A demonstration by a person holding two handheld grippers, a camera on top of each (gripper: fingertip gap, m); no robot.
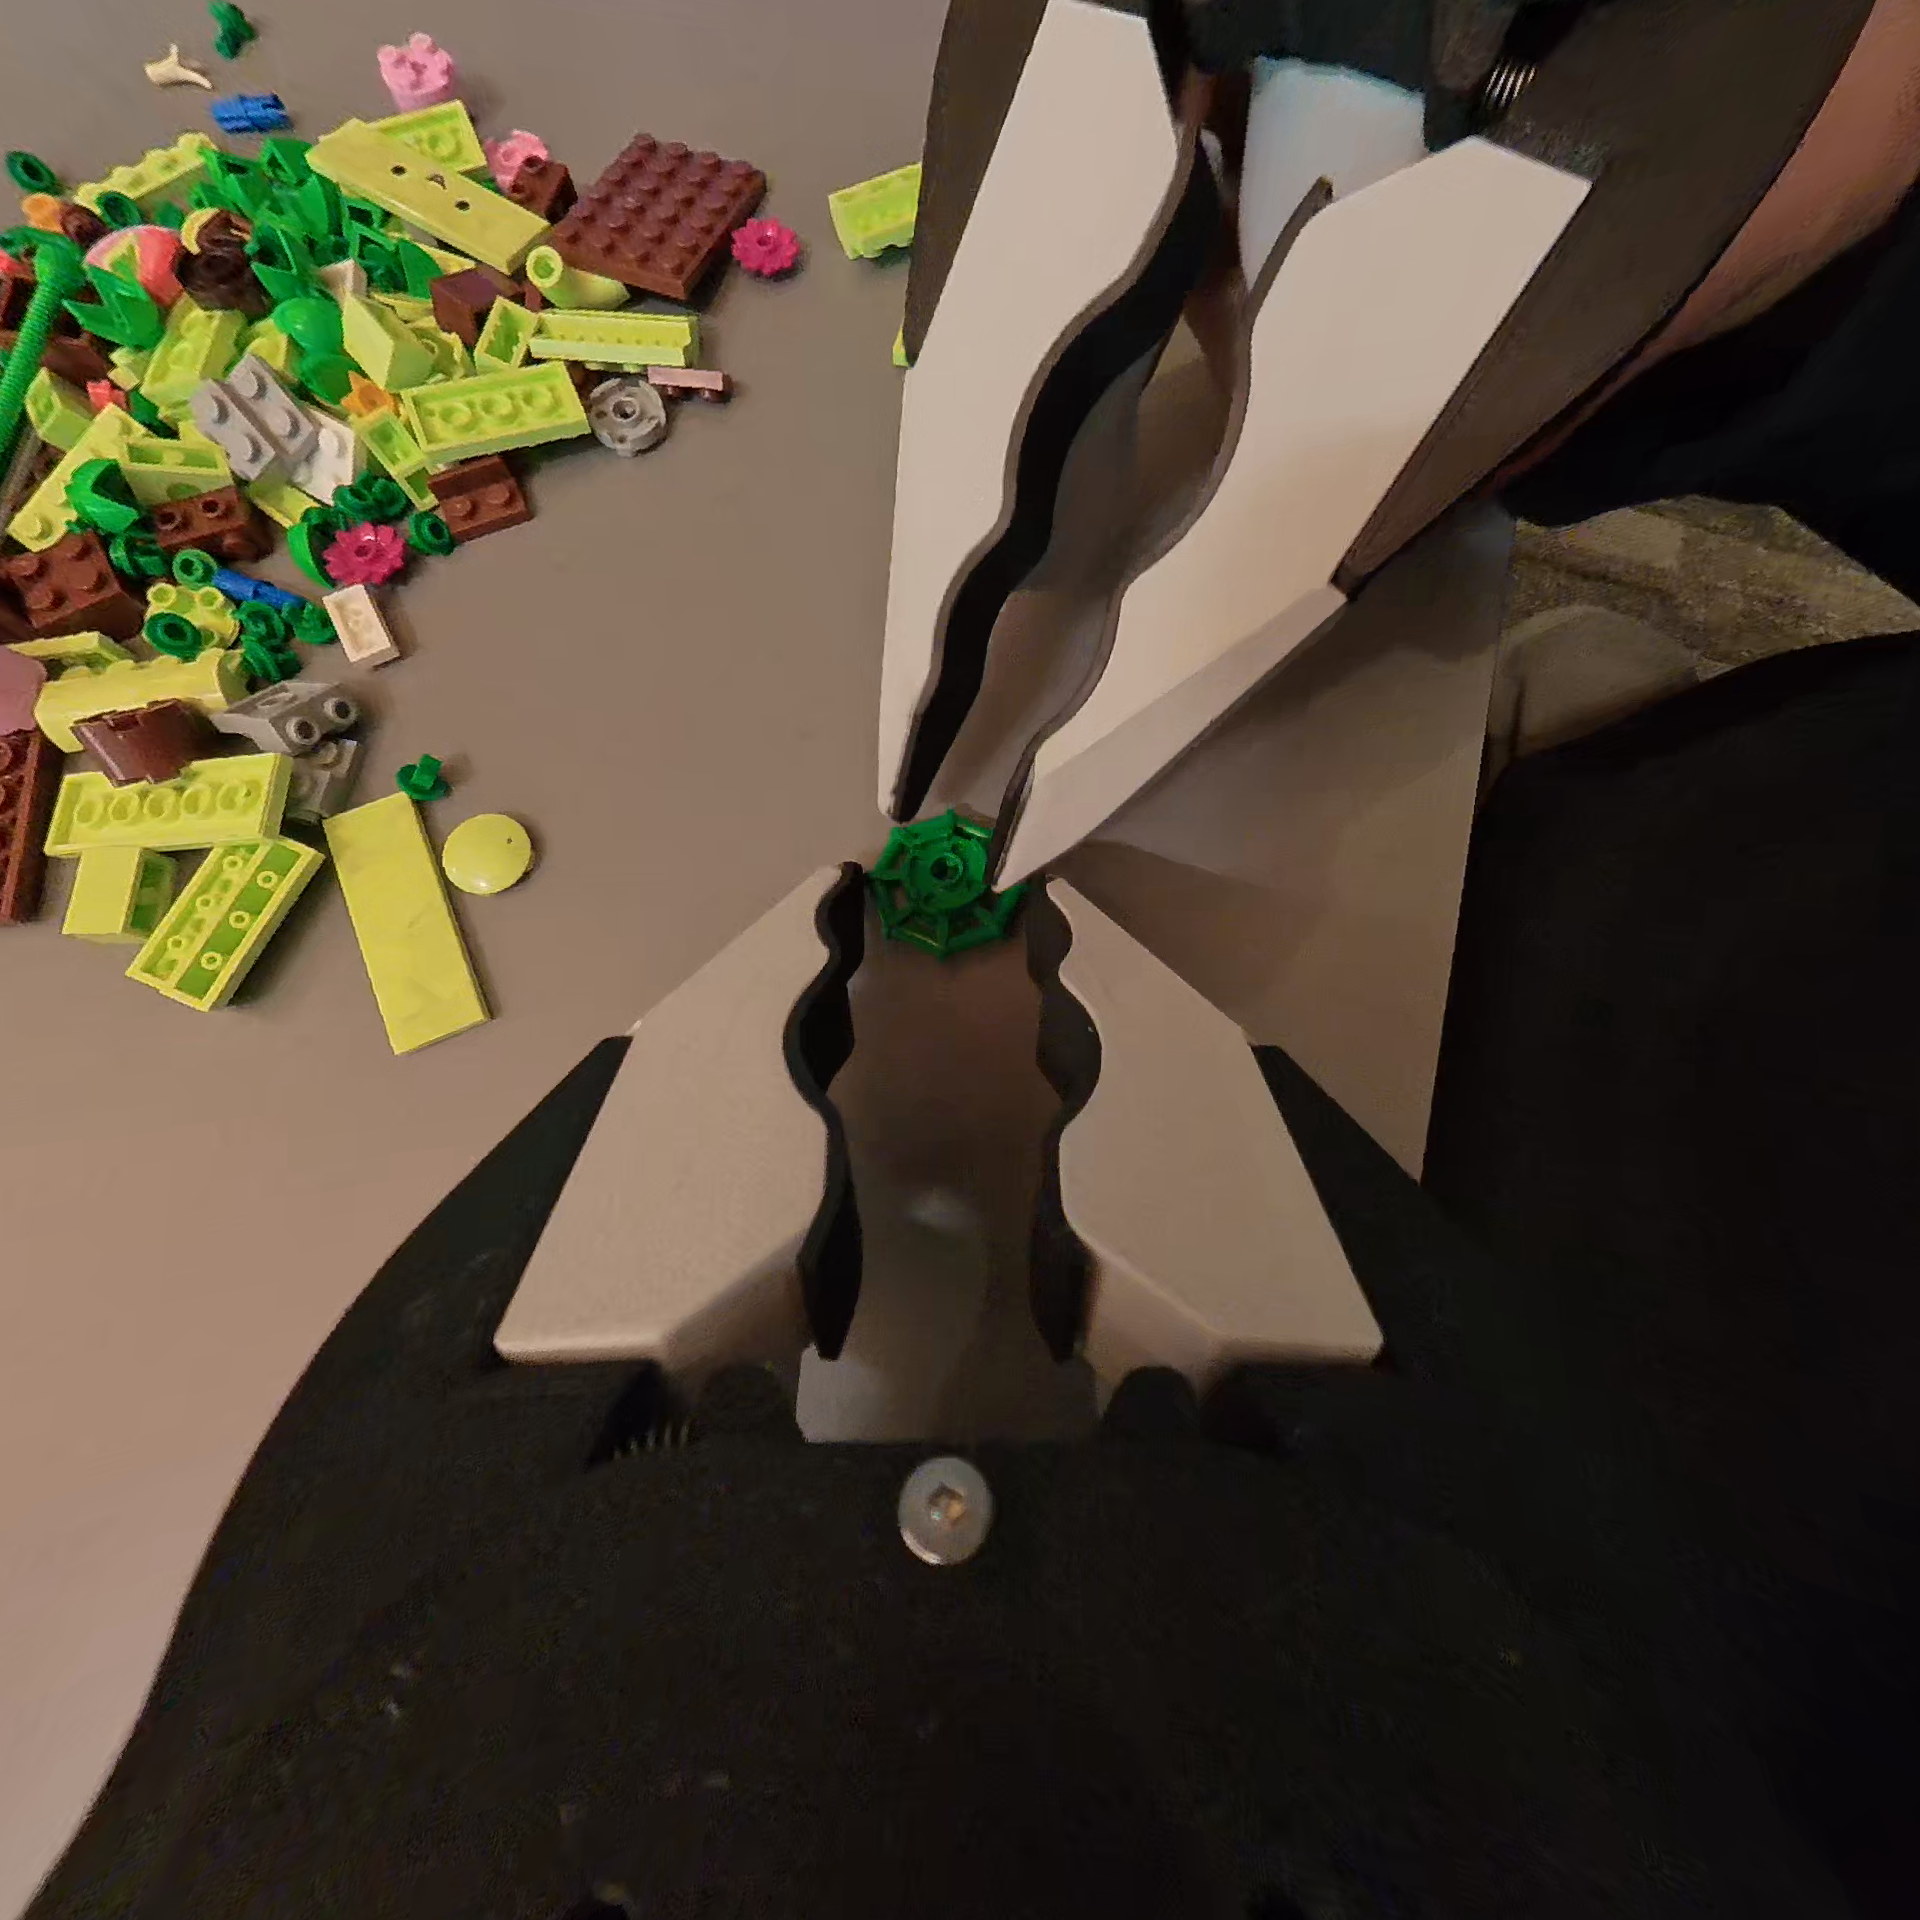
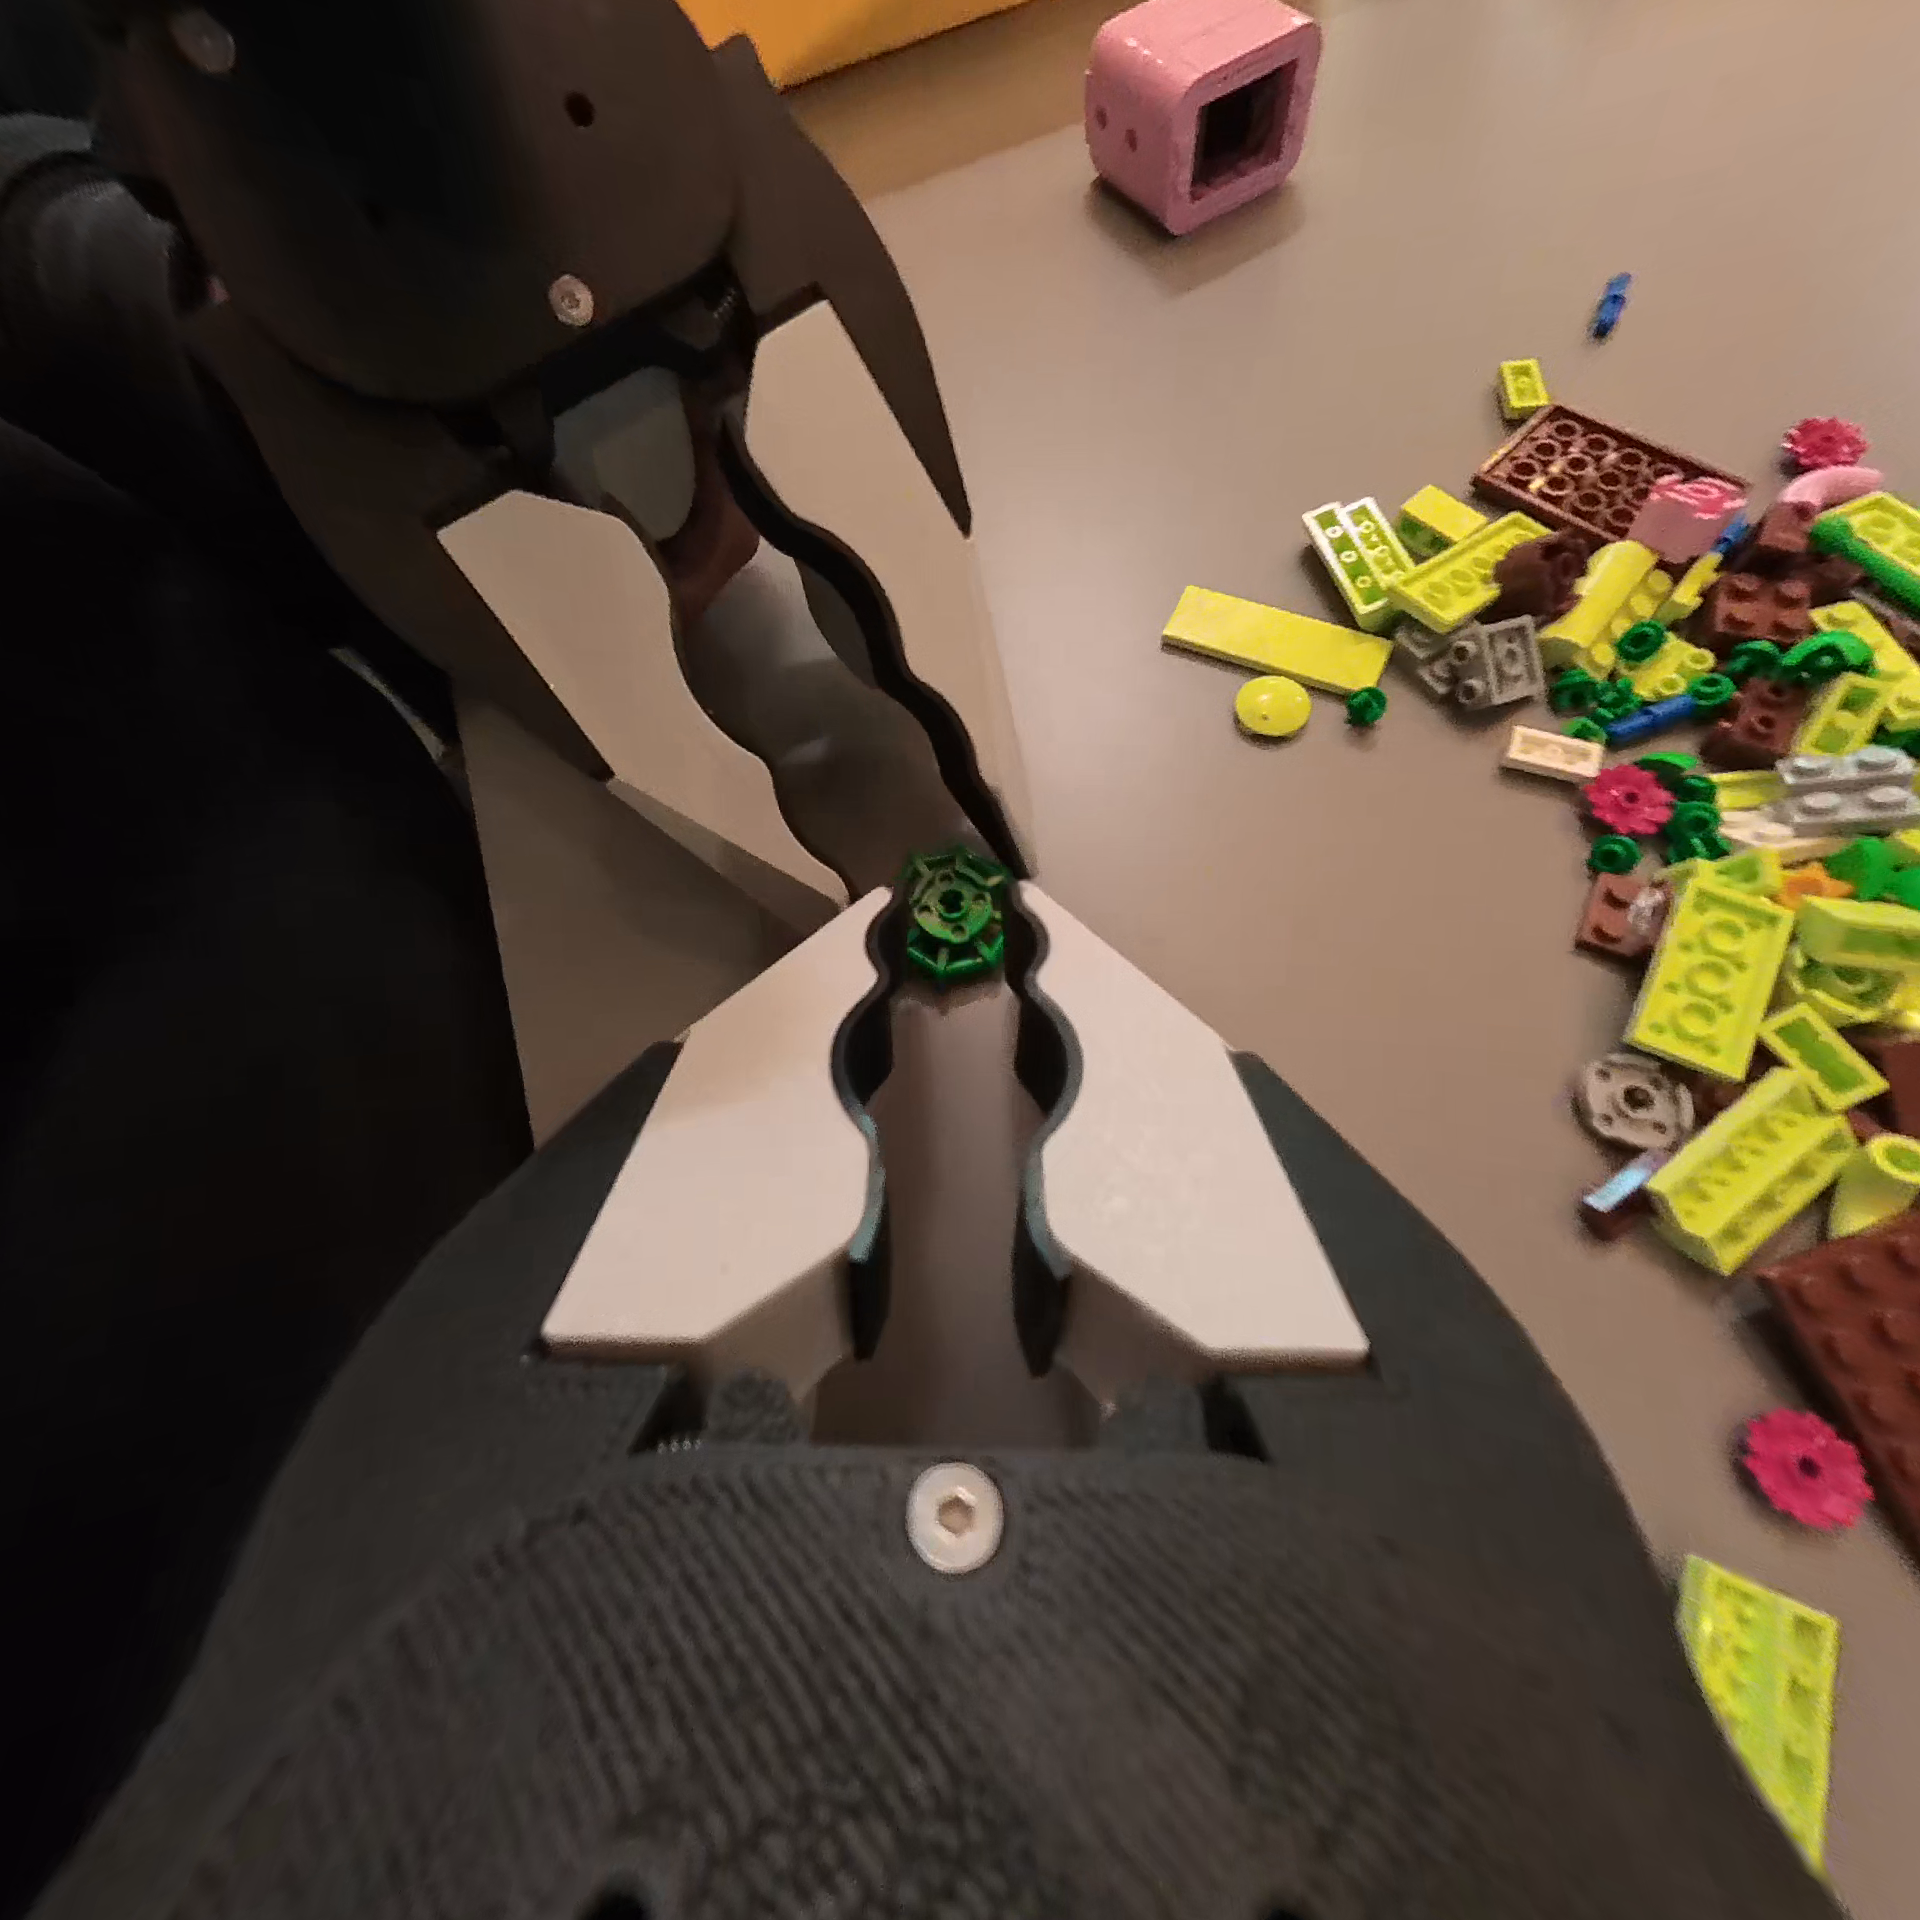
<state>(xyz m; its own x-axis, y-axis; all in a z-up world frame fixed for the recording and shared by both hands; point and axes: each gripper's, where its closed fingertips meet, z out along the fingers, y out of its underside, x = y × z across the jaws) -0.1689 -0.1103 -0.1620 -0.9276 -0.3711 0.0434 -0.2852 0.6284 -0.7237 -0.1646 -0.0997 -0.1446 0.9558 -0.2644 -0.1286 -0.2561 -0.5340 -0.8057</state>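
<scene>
Green round piece (image 1: 940,883), small and web-patterned with a hole at its centre, sits between the tips of both tongs, held up over the grey bench (image 1: 644,727) near its edge; its flat studded face looks toward each wrist camera in turn, so I cannot tell which way its axis truly runs; it has no long side, being about as wide as it is tall; left tongs (image 1: 943,902) reach forward with their wavy black-lined fingers spread a little apart, the piece lodged at their tips, touching both; right tongs (image 1: 951,821) come in from the opposite side, tips closed narrowly onto the upper rim of the same piece; in the right wrist view the right tongs (image 2: 951,920) cradle the piece (image 2: 951,914) in the first notch of their fingers, and the left tongs (image 2: 935,868) meet it from beyond; both clench the piece; a heap of loose bricks (image 1: 260,436), lime, brown, grey and green, lies well apart on the bench; a brown studded plate (image 1: 660,213) rests at its far edge; a pink hollow cube (image 2: 1205,109) stands apart, farther back
</scene>
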